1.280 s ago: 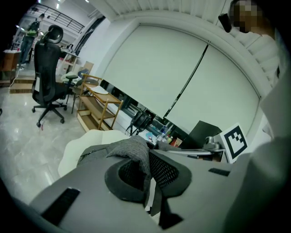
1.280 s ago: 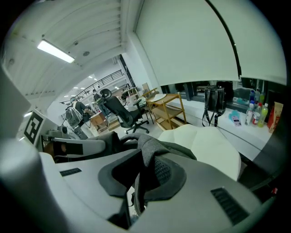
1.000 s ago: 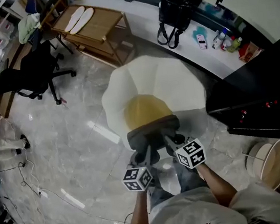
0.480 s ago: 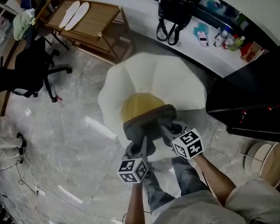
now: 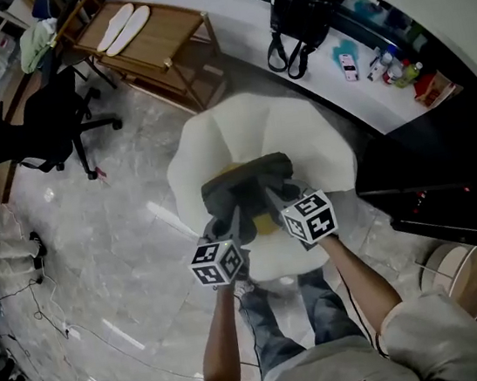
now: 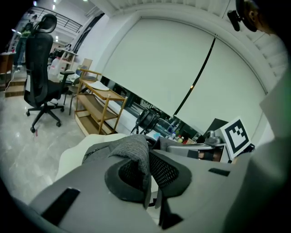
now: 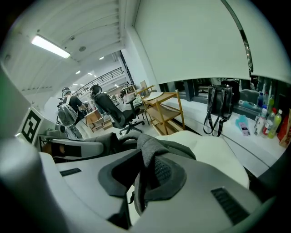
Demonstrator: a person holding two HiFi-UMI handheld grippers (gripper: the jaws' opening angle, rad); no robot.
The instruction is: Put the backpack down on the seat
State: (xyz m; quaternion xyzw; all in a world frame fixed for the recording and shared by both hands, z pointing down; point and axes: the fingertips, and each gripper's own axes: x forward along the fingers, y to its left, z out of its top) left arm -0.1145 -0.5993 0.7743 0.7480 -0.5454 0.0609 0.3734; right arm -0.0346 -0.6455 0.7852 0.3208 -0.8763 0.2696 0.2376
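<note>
Backpack (image 5: 246, 182), grey with mustard-yellow panel, over cream seat (image 5: 304, 127), woven straps (image 6: 134, 148) clamped in left claw (image 6: 144, 179) and right claw (image 7: 146, 175).

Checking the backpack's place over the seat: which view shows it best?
The head view: the backpack shows from above, over the cream seat. The left gripper view shows only grey fabric of it pinched in the left hand-held gripper; the right gripper view likewise, in the right hand-held gripper.
</note>
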